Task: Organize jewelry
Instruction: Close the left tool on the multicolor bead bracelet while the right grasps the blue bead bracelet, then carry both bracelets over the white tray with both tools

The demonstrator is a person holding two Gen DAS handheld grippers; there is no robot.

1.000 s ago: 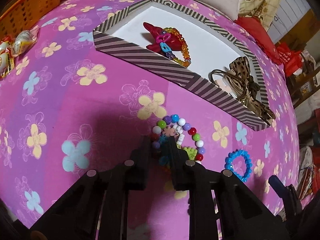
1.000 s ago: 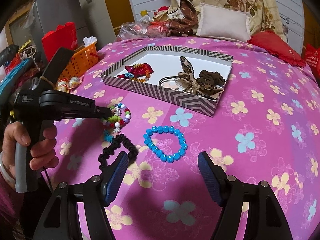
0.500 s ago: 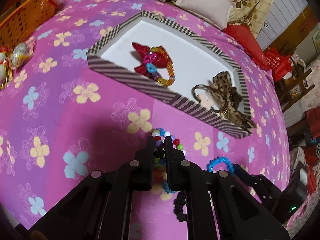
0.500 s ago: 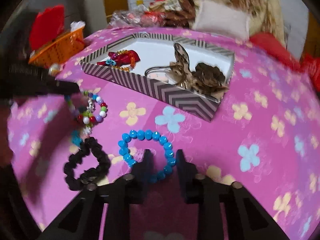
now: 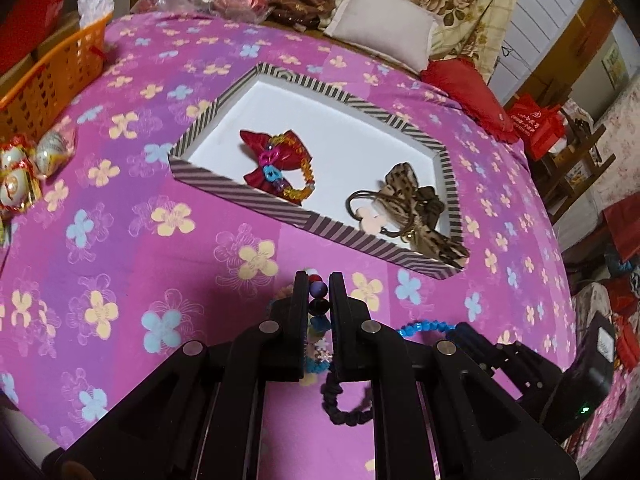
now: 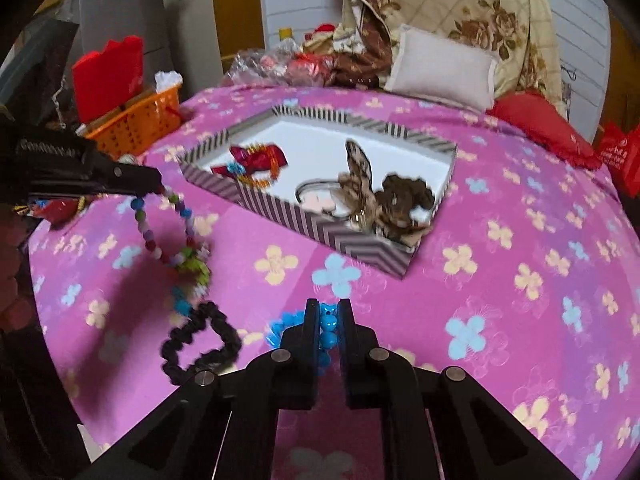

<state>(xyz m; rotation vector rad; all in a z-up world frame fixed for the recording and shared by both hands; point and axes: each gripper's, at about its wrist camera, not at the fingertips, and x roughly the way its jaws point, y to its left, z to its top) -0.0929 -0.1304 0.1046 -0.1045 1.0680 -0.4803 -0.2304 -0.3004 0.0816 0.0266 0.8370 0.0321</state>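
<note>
My left gripper (image 5: 318, 286) is shut on a multicoloured bead bracelet (image 5: 318, 306) and holds it above the pink flowered cloth; in the right wrist view the bracelet (image 6: 176, 236) hangs from the left gripper (image 6: 158, 184) with a black scrunchie (image 6: 200, 340) dangling below it. My right gripper (image 6: 329, 312) is shut on a blue bead bracelet (image 6: 327, 326), also seen in the left wrist view (image 5: 424, 326). The striped jewelry box (image 5: 248, 196) lies ahead, holding a red bow with beads (image 5: 276, 160) and a leopard bow (image 5: 412, 196).
An orange basket (image 5: 48, 80) and wrapped sweets (image 5: 24, 168) sit at the left edge. A white pillow (image 6: 444, 68) and red cushion (image 6: 540, 128) lie behind the box. Red bags (image 5: 536, 124) stand off the right side.
Both grippers have risen with their bracelets off the cloth. The multicoloured bracelet now hangs stretched, dragging the black scrunchie up with it. The box looks farther below.
</note>
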